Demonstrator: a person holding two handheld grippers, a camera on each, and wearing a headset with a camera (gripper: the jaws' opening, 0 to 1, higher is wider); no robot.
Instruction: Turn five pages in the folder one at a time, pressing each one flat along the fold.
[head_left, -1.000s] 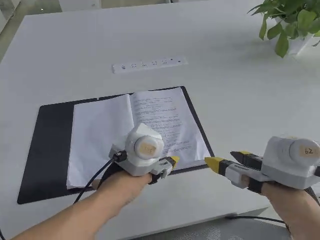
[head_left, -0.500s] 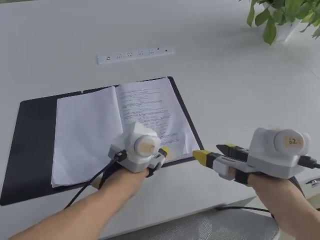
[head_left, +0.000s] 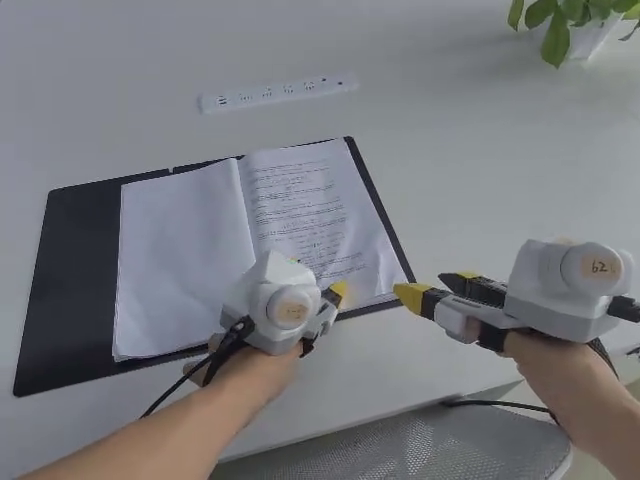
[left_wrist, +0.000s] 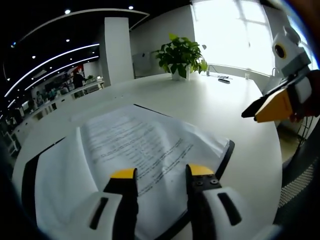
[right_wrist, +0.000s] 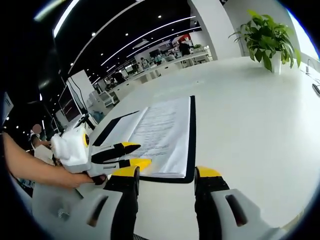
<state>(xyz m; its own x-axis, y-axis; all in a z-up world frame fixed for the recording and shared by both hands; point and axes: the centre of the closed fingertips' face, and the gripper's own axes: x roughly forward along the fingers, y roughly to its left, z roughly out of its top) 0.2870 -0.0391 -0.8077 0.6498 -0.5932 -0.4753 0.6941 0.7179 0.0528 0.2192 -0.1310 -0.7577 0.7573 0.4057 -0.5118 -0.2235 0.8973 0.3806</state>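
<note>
Lying on white office table (head_left: 480, 150): folder (head_left: 70, 260).

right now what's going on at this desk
A person holds a gripper in each hand at a white table, where a black folder lies open. The left gripper is at the near edge of the printed right-hand page, jaws open, gripping nothing. The right gripper hangs over bare table just right of the folder, also open and empty.

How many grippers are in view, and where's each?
2. The left gripper is open at the near edge of the printed page in the folder; the right gripper is open over the table, just past the folder's near right corner.
</note>
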